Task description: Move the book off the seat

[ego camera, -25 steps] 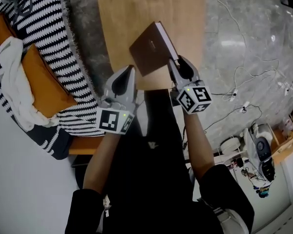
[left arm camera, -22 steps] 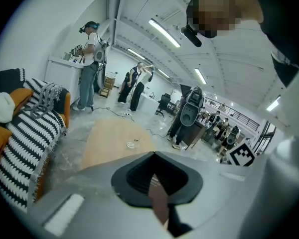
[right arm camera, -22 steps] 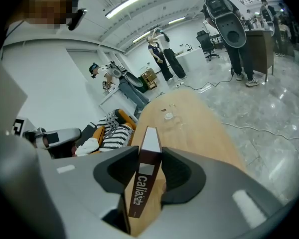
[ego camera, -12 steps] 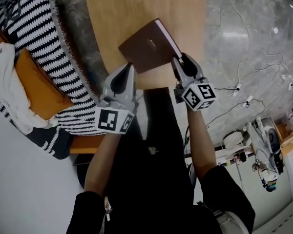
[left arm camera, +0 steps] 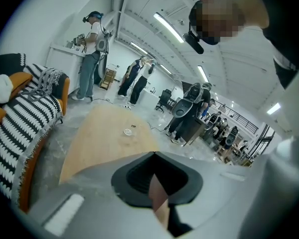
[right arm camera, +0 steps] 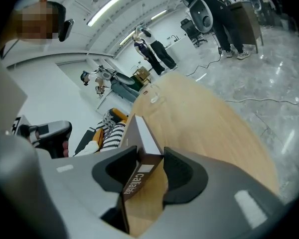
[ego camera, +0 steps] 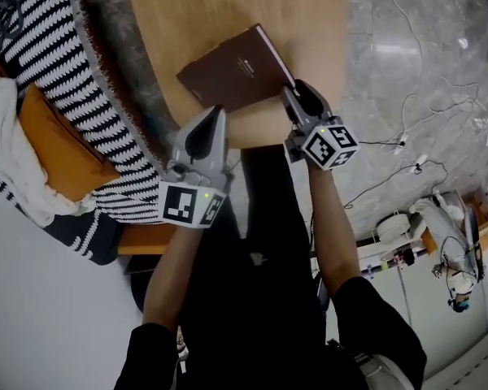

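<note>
A brown book lies close to flat on the wooden table, near the table's front edge. My right gripper is at the book's near right corner. In the right gripper view the book stands between the jaws of the right gripper. The jaws are opening, and a gap shows beside the spine. My left gripper hovers just left of the book at the table edge, apart from it. In its own view the left gripper is shut with nothing held.
A sofa with a striped blanket, an orange cushion and a white cloth stands to the left. Cables trail over the marble floor on the right. Several people stand far off beyond the table.
The book has come down from a tilted, raised pose to lie flatter on the table, and its far end has swung left. The right gripper stays at its corner; the left gripper barely moved.
</note>
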{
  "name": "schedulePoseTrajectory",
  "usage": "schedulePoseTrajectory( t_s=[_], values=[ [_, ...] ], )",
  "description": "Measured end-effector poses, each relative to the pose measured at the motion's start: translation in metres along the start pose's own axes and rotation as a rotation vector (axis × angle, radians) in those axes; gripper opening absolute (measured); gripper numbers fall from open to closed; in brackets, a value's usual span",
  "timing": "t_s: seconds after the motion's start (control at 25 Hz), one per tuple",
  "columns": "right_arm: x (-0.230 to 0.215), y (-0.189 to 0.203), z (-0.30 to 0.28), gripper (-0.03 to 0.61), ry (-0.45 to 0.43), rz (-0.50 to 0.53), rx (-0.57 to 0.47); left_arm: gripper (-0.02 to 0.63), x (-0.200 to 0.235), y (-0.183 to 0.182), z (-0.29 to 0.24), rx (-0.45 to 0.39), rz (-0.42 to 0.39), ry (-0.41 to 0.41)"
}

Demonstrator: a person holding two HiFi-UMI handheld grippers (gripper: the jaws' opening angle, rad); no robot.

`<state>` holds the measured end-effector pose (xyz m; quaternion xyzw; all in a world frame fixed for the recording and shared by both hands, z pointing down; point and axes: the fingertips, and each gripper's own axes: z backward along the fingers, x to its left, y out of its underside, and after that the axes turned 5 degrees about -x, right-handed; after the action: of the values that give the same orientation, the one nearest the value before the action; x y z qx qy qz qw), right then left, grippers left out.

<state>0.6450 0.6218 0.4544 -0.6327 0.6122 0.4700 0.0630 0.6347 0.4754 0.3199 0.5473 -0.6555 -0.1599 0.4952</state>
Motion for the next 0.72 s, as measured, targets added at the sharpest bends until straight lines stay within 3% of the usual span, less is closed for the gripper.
schedulePoseTrajectory(
  t_s=[0.32,0.4,0.56,0.72],
  values=[
    [-0.025,0.016,-0.008,0.177,0.079,0.026,0.049,0.005,0.004,0.012,0.000,-0.003,0.025,-0.018],
    [-0.037,0.023,-0.009,0.066,0.133,0.054,0.070,0.005,0.005,0.014,0.001,-0.005,0.028,-0.022],
    [-0.051,0.037,-0.014,0.061,0.181,0.074,0.121,0.005,0.008,0.016,0.002,-0.005,0.030,-0.029],
    [-0.059,0.041,-0.014,0.017,0.245,0.084,0.137,0.005,0.013,0.020,0.004,-0.005,0.026,-0.038]
  ],
)
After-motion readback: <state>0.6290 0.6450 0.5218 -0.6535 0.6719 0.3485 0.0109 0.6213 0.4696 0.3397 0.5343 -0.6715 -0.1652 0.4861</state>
